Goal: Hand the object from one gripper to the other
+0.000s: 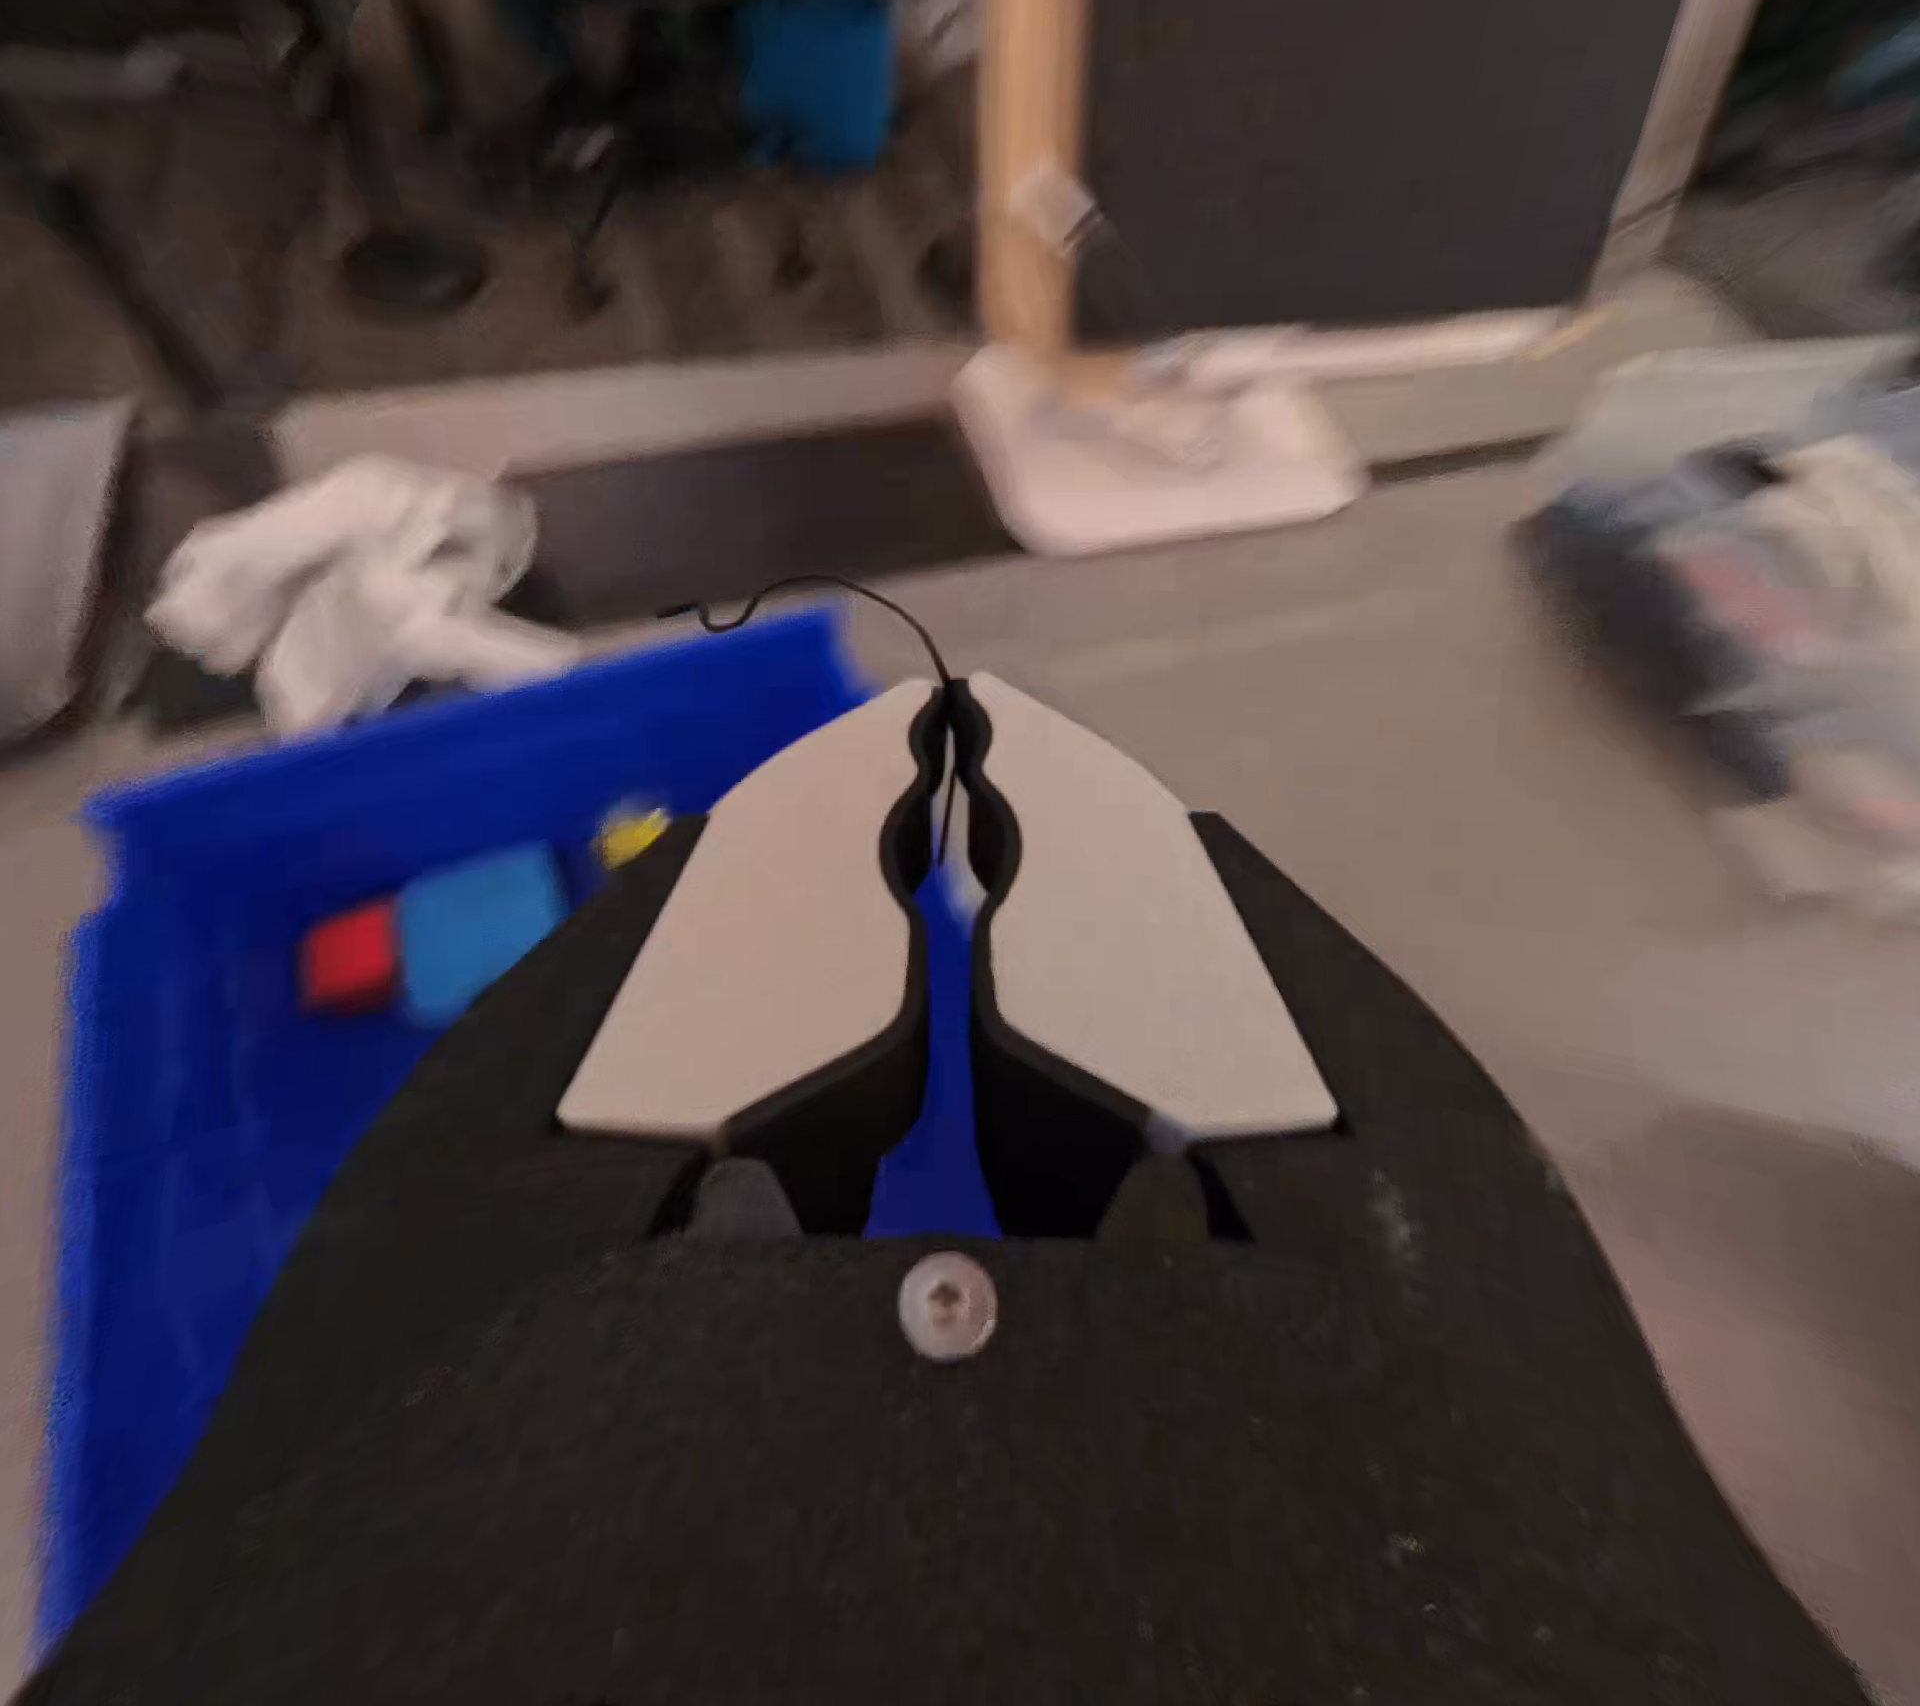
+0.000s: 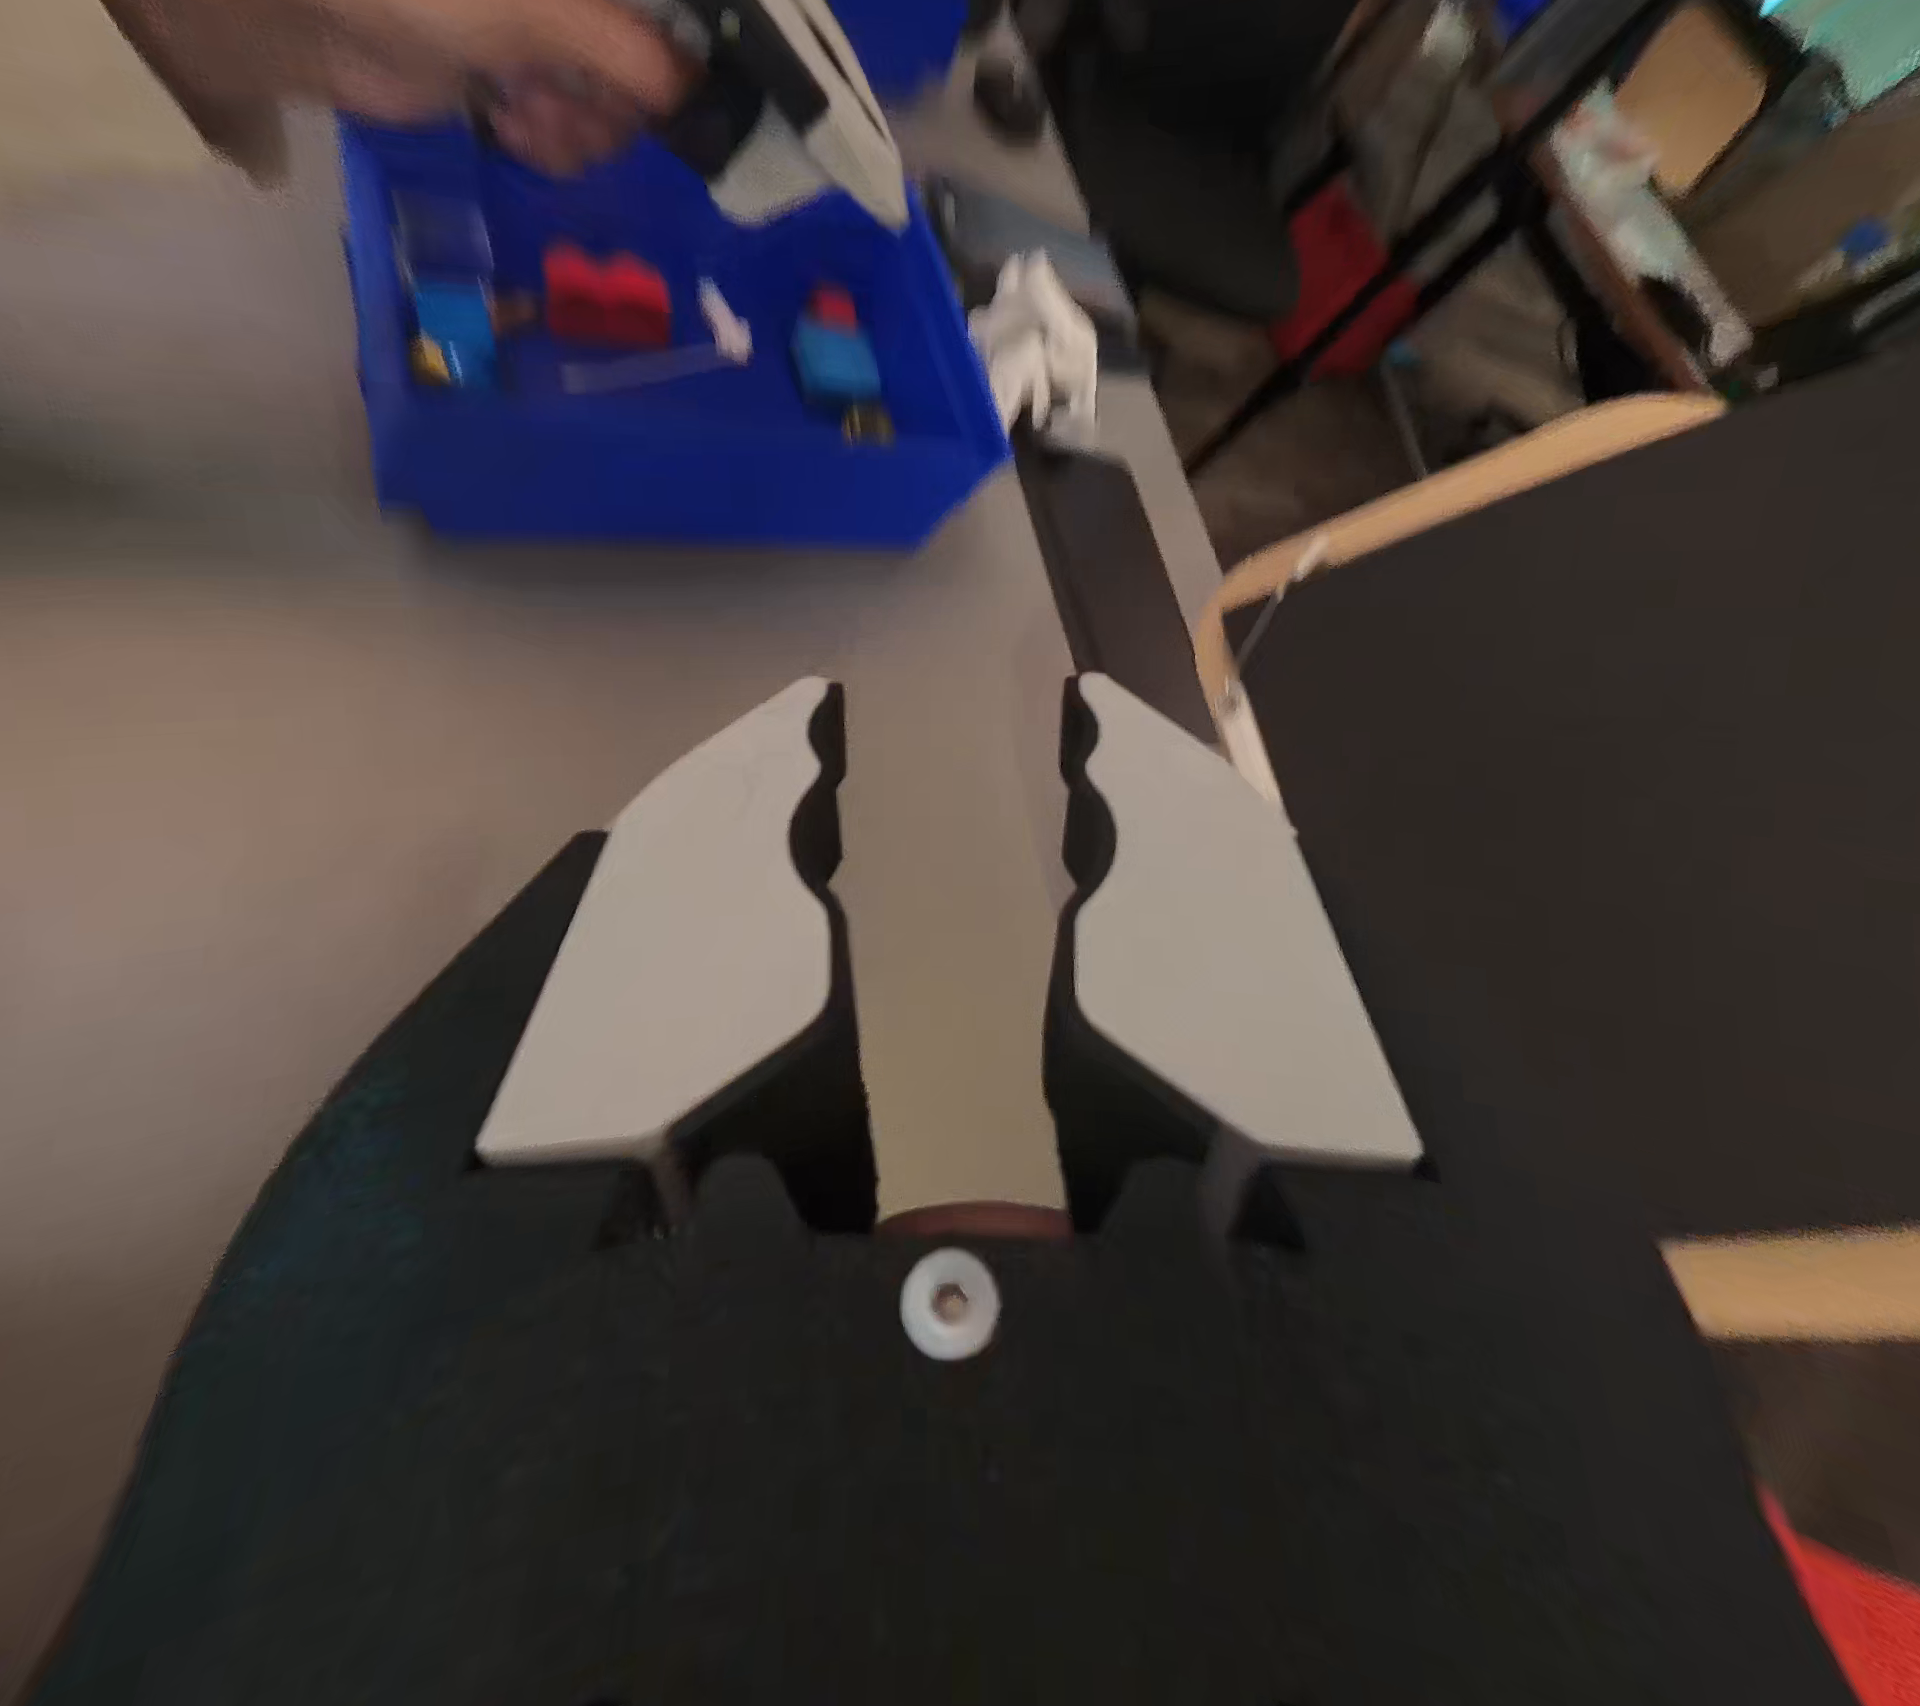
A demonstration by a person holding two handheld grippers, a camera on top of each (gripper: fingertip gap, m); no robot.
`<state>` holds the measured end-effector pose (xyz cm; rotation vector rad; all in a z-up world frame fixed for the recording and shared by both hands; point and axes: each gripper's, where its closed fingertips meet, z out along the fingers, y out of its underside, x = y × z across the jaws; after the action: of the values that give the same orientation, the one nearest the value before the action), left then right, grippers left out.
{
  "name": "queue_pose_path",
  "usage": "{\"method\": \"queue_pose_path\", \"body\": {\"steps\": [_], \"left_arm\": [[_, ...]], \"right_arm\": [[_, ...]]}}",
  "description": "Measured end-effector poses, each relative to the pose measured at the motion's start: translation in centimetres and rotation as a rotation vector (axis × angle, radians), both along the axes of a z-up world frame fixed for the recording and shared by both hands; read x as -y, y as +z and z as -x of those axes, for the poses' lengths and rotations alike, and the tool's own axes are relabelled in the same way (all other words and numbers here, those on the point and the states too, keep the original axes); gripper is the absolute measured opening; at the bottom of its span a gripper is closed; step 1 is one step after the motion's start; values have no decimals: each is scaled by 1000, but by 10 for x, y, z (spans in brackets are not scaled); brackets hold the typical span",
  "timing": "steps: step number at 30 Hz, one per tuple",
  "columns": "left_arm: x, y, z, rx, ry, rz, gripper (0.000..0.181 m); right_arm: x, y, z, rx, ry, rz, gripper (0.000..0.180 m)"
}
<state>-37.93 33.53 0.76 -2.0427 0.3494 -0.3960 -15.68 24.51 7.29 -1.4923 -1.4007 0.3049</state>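
My left gripper (image 1: pixel 954 695) is shut on a thin black wire (image 1: pixel 821 586) that curls out to the left from its fingertips. It hovers above the right end of a blue bin (image 1: pixel 260 877). In the right wrist view a hand holds that same gripper (image 2: pixel 883 202) over the bin's (image 2: pixel 675 493) far right corner; the wire is too blurred to make out there. My right gripper (image 2: pixel 951 700) is open and empty, low over the grey table, well short of the bin and the other gripper.
The bin holds a red block (image 2: pixel 608 295), blue blocks (image 2: pixel 831 357) and small parts. A crumpled white cloth (image 2: pixel 1039 347) lies by its right end. A dark wood-edged panel (image 2: pixel 1558 721) stands close on my right. A blurred pile (image 1: pixel 1745 617) lies at the table's right.
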Motion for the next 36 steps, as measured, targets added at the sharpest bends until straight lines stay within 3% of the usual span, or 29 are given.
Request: {"method": "queue_pose_path", "body": {"steps": [1,5,9,13,19,25,28,31,33,34,36], "left_arm": [[7,30,-20,90,-83,-57,0],[39,121,-95,487,-424,-144,0],[67,167,-164,720,-786,-125,0],[70,196,-212,815,-962,-219,0],[58,205,-255,762,-970,-420,0],[61,202,-264,750,-982,-472,0],[61,200,-267,724,-975,-479,0],[57,196,-268,683,-949,-463,0],[52,192,-266,638,-909,-416,18],[47,191,-263,609,-861,-414,27],[39,190,-255,545,-764,-430,27]], "right_arm": [[-4,10,7,-82,24,-3,46],[-24,36,19,-277,21,-86,54],[-32,62,15,-418,16,-138,54],[-21,82,5,-521,122,-67,48],[-30,120,-20,-737,79,6,32],[-44,110,-25,-684,48,53,26],[-44,109,-21,-675,58,42,0],[-47,105,-24,-605,13,0,0],[-52,99,-32,-525,-41,-58,0],[-58,96,-40,-470,-95,-105,0],[-78,87,-63,-296,-256,-275,0]]}}
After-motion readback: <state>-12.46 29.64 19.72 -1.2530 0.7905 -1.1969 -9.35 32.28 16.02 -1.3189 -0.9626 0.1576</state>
